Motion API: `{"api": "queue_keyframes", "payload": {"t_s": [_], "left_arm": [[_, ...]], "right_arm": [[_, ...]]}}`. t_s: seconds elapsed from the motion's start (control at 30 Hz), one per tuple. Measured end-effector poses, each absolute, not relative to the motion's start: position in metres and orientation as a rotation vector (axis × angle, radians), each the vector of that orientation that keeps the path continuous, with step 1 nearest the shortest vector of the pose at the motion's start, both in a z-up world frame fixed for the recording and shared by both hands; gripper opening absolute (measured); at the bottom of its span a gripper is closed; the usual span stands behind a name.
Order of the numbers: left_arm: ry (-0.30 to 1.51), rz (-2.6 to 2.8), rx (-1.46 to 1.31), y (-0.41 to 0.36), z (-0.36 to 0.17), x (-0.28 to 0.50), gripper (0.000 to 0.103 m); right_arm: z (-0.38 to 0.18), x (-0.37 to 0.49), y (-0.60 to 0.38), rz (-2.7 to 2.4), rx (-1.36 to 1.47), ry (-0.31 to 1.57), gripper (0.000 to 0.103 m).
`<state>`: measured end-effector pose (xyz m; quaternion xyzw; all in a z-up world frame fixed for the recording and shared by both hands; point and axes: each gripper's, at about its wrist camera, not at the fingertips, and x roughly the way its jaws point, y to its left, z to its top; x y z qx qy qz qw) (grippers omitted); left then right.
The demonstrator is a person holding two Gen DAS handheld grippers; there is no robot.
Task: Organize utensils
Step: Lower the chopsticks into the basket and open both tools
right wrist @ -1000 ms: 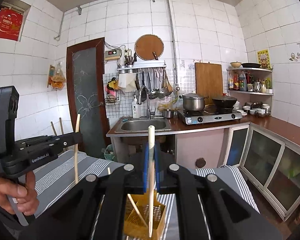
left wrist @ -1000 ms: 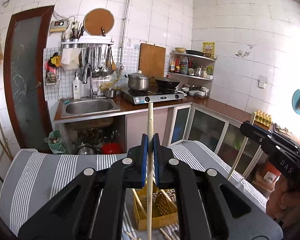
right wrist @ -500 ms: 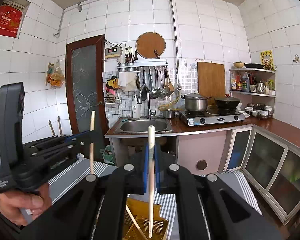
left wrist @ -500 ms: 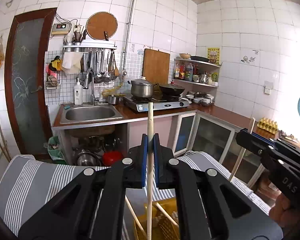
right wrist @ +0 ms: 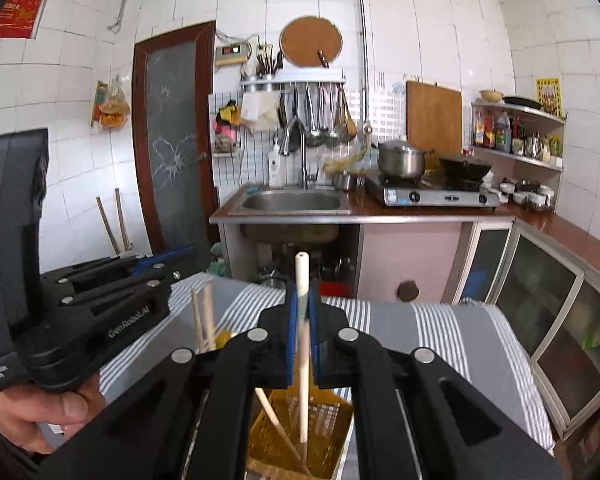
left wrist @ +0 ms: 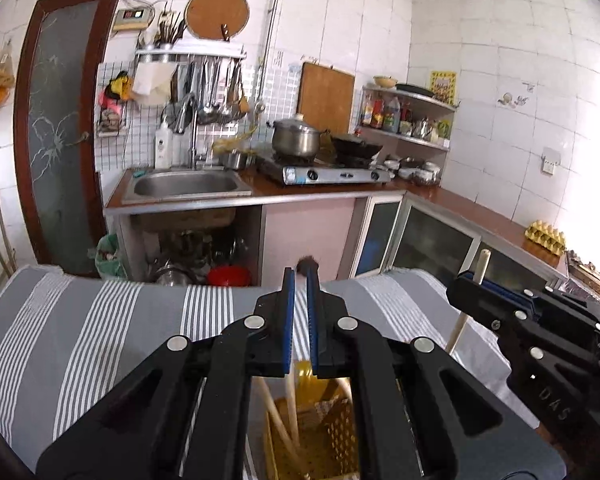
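In the left wrist view, the left gripper (left wrist: 299,320) hangs over the yellow basket (left wrist: 332,432) on the striped cloth (left wrist: 100,320); its blue fingers (left wrist: 288,320) stand close together with only cloth showing between them, while chopsticks (left wrist: 284,420) lean in the basket below. In the right wrist view, the right gripper's (right wrist: 302,332) fingers pinch an upright chopstick (right wrist: 303,360), its lower end inside the basket.
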<state>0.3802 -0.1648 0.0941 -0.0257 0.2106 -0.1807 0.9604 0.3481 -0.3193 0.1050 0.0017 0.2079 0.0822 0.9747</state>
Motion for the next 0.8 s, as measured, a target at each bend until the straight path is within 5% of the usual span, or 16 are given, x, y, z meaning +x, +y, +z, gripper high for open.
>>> {"api": "queue_keyframes", "payload": {"t_s": [0.3,0.37,0.4,0.8], "left_arm": [[0.492,-0.338,-0.047,-0.153,0.075,0.379,0.011],[0.487,-0.335,-0.059,-0.147,0.077,0.374,0.017],[0.487,-0.338,-0.064,-0.144,0.077,0.37,0.023],[0.536,-0.242,-0.044,-0.08,0.044,0.302,0.038]], "right_arm": [[0.083,0.343,-0.332,0.139,0.061,0.465,0.01],[0.085,0.335,-0.341,0.13,0.09,0.447,0.047],[0.085,0.333,-0.342,0.128,0.098,0.441,0.052],[0.059,0.259,-0.378,0.027,0.116,0.477,0.052]]}}
